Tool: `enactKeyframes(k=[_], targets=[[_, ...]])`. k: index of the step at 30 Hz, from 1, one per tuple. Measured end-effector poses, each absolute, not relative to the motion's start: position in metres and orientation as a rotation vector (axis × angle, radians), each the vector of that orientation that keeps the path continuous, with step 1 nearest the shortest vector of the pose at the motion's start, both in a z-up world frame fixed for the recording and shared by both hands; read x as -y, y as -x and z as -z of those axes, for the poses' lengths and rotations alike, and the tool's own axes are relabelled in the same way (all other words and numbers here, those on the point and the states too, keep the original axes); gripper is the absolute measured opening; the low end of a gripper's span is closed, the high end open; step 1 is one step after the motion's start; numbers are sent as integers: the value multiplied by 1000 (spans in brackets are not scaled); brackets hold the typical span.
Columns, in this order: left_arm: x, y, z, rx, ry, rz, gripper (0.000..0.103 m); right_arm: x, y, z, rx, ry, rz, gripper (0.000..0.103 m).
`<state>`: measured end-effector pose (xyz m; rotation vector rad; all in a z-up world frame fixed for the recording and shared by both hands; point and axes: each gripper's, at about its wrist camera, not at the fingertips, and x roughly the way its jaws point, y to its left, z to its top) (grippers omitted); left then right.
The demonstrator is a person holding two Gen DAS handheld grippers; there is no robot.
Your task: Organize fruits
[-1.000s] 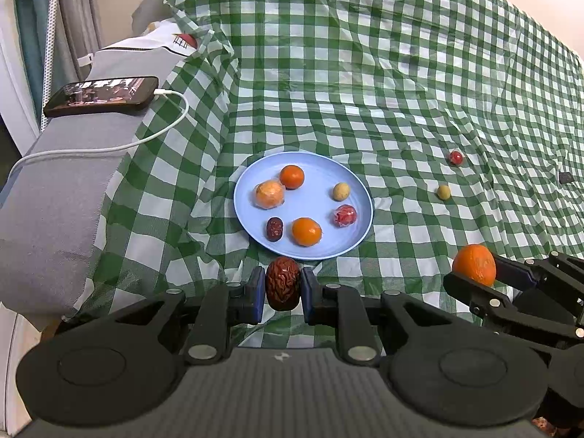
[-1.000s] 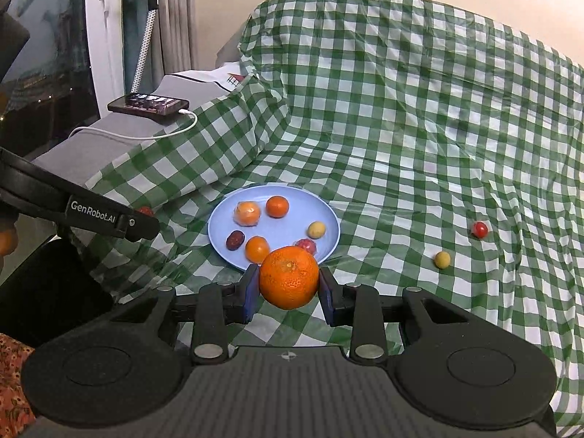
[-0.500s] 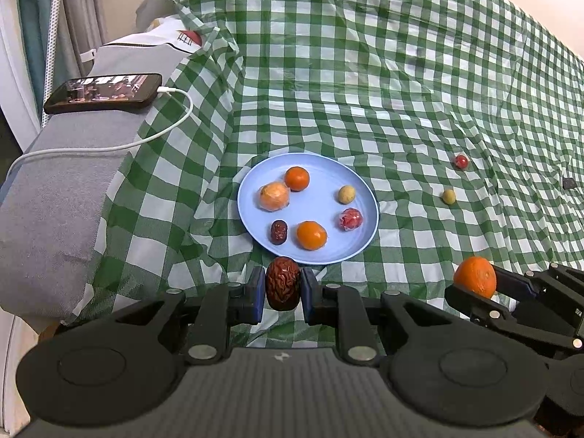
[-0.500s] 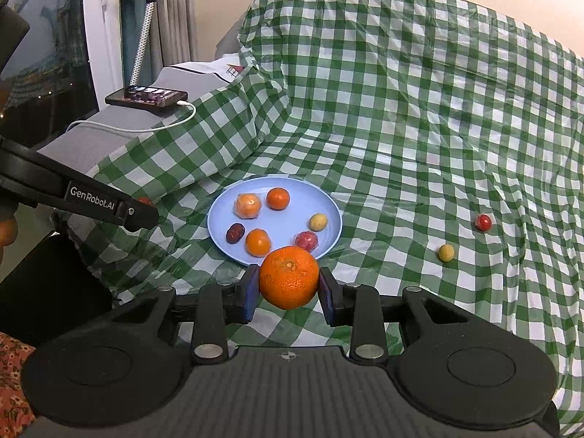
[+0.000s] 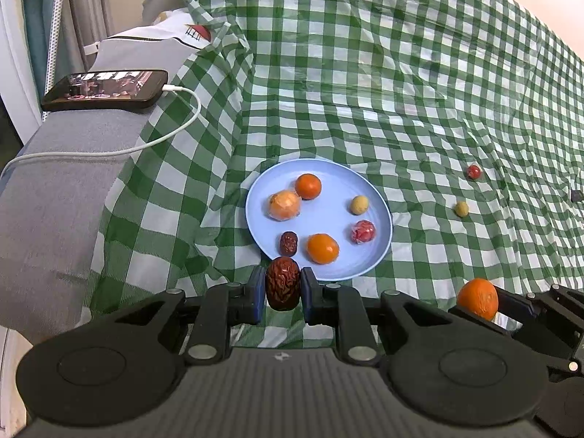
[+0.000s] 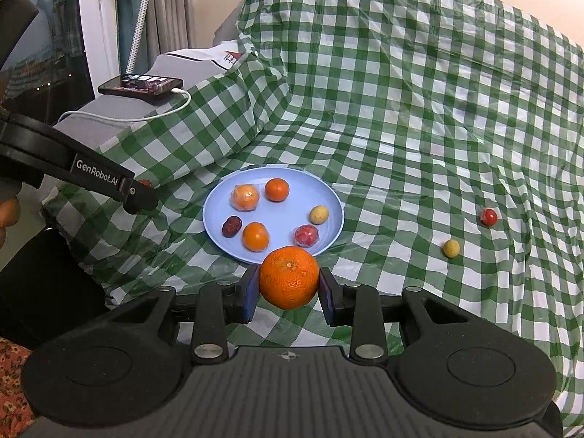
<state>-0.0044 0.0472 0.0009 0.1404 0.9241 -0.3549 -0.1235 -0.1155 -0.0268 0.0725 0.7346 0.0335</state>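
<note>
Left gripper (image 5: 283,289) pinching a wrinkled red date (image 5: 283,287) between its blue pads, date upright, held just short of the near rim of the blue plate (image 5: 379,197). Right gripper (image 6: 289,284) clamped on a mandarin (image 6: 289,276), pads pressed on both sides, also hanging just before the plate's near rim. In the left view the right gripper shows low at the right edge with the mandarin in it; in the right view the left gripper's black arm crosses the left side, its tips hidden

Plate sits on the green check cloth (image 5: 365,73), six things on it:
- wrapped orange (image 5: 285,204), back left, touching a small bare orange (image 5: 308,186) behind it
- small date (image 5: 288,243), front left
- second bare orange (image 5: 322,248), front centre, just beside that date
- wrapped red fruit (image 5: 363,231), front right
- small yellow fruit (image 5: 359,205), right of centre

Still loose on the cloth, well to the right of the plate: yellow ball (image 5: 461,208) and red ball (image 5: 474,171), the red one further back, the two near each other. Small dark object (image 5: 576,195) near the right edge, can't tell what it is

Left of the cloth, bare grey armrest (image 5: 54,200) with a phone (image 5: 106,89) on top, screen lit, white cable (image 5: 153,142) plugged in and trailing off to the left. Curtain at far left
</note>
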Motion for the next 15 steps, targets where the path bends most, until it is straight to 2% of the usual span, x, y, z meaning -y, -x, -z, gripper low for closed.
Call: enactKeyframes(k=[15], targets=[[-27, -46, 12, -938, -160, 348, 22, 117, 78, 46, -764, -88, -43, 35]])
